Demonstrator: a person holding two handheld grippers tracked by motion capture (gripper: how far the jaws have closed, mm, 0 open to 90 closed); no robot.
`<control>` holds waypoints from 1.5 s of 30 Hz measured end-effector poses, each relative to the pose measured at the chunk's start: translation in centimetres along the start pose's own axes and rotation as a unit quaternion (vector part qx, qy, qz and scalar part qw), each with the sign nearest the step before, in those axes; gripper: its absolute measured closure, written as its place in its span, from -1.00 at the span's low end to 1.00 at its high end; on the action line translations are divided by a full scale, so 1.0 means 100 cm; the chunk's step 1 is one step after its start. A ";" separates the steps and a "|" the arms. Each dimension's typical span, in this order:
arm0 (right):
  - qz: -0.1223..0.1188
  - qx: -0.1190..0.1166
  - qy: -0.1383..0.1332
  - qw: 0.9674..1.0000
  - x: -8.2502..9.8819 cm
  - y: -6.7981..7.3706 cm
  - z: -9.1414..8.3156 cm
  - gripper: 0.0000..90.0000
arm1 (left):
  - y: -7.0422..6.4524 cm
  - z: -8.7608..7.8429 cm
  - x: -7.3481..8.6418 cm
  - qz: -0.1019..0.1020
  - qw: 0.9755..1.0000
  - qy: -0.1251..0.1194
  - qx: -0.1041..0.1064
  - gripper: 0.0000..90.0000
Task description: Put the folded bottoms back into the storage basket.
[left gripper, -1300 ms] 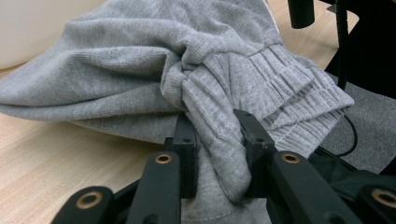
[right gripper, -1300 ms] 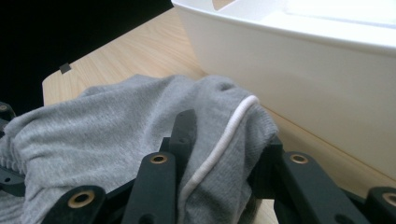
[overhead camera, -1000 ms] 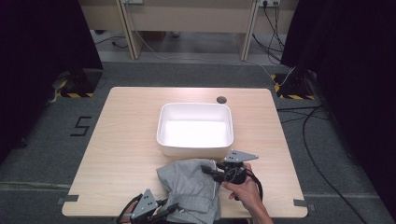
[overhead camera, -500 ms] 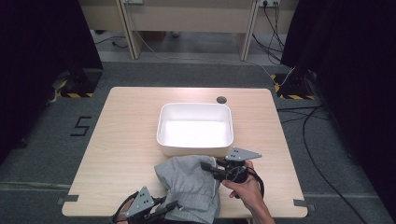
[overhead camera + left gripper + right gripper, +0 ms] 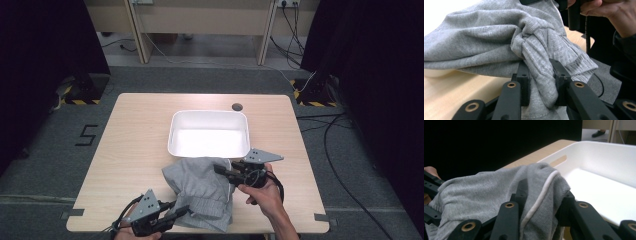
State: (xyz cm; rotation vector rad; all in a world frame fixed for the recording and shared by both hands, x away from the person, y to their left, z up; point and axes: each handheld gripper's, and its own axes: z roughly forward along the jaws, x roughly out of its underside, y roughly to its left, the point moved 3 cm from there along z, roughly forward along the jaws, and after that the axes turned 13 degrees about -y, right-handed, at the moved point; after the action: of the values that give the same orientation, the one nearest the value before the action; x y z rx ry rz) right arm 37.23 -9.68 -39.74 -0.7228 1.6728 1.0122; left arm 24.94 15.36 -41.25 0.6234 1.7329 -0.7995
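Note:
A crumpled grey garment (image 5: 200,187) lies on the table in front of a white tub (image 5: 209,133), its far edge close to the tub's near wall. My left gripper (image 5: 180,212) is shut on the garment's ribbed near end (image 5: 541,75); grey knit bunches between both jaws. My right gripper (image 5: 222,170) is shut on the garment's far right edge, where a pale seam (image 5: 541,195) runs between the jaws. In the right gripper view the tub (image 5: 604,165) sits just beyond the cloth. A hand (image 5: 265,192) holds the right gripper.
The wooden table (image 5: 135,135) has bare room on its left half and behind the tub. A dark round hole (image 5: 237,106) marks the far edge. Cables (image 5: 350,165) run on the floor at the right.
Both grippers have lifted and shifted the garment slightly toward the tub; the left gripper has moved a little forward and right, still holding the cloth.

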 end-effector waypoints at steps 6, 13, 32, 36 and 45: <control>-0.009 0.002 -0.003 1.000 -0.017 -0.004 0.002 0.55 | 0.004 0.003 -0.017 0.004 1.000 -0.008 0.000 0.60; -0.007 0.005 0.005 1.000 -0.031 -0.012 0.006 0.55 | 0.011 0.010 -0.031 -0.001 1.000 -0.006 0.003 0.60; -0.007 0.012 -0.009 1.000 -0.086 -0.031 0.017 0.55 | 0.031 0.029 -0.086 0.017 1.000 -0.024 0.000 0.60; -0.011 0.021 -0.007 1.000 -0.097 -0.037 0.024 0.55 | 0.037 0.037 -0.093 0.013 0.999 -0.030 -0.006 0.60; -0.017 0.038 0.000 0.999 -0.115 -0.052 0.035 0.55 | 0.053 0.055 -0.107 0.005 0.999 -0.034 -0.019 0.60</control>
State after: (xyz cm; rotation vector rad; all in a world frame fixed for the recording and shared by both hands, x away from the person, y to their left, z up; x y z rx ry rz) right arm 46.79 -9.11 -30.78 -0.6996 1.6837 0.9198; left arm 35.29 14.26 -33.23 0.5734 1.6771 -0.7710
